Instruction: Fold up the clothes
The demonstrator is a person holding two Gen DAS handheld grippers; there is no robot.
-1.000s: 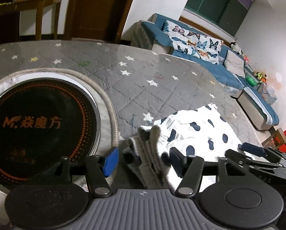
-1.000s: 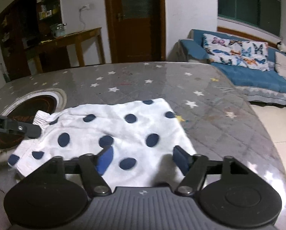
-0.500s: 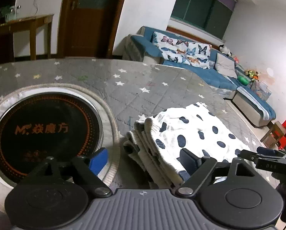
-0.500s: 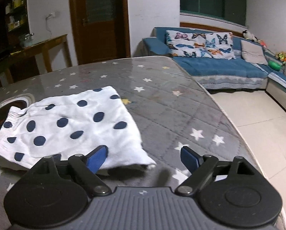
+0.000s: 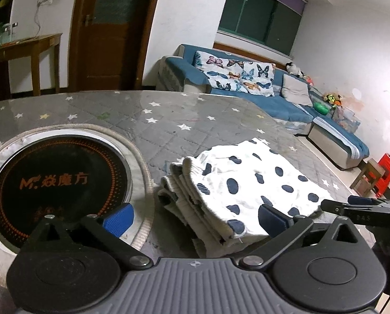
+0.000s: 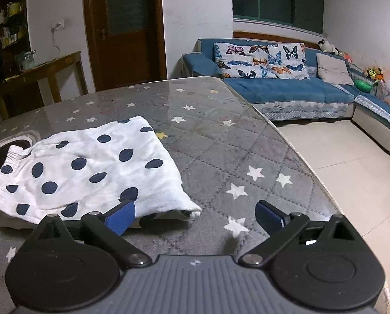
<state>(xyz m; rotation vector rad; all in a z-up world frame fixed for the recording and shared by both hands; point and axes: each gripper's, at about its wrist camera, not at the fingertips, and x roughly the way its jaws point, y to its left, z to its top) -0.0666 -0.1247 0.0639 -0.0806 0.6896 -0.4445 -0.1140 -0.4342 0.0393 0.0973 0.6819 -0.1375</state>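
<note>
Both tongs are spreading wide, and nothing sits between their pads; a second ago each was narrower and close on the garment, so we read this as the let-go after a fold.

From the left wrist, our left tongs (image 5: 195,218) are released and still opening. The garment (image 5: 247,183), white with dark dots, lies folded on the surface (image 5: 168,120), its stacked edge just beyond the gap between the pads. It has dropped back a little in view since the earlier frames, where the pads stood beside its layered edge. The burner (image 5: 56,180) is to the left, just beside the cloth. The right tongs (image 5: 362,205) show at the far right, near the cloth's right corner.

From the right wrist, our right tongs (image 6: 195,214) are likewise empty and opening. The garment (image 6: 90,167) now lies left of the gap, its near right corner just past the left pad; earlier it filled the space ahead of both pads. Only bare surface (image 6: 221,136) lies between the pads.

We judge this fold set down, and the piece looks compact, perhaps finished.
</note>
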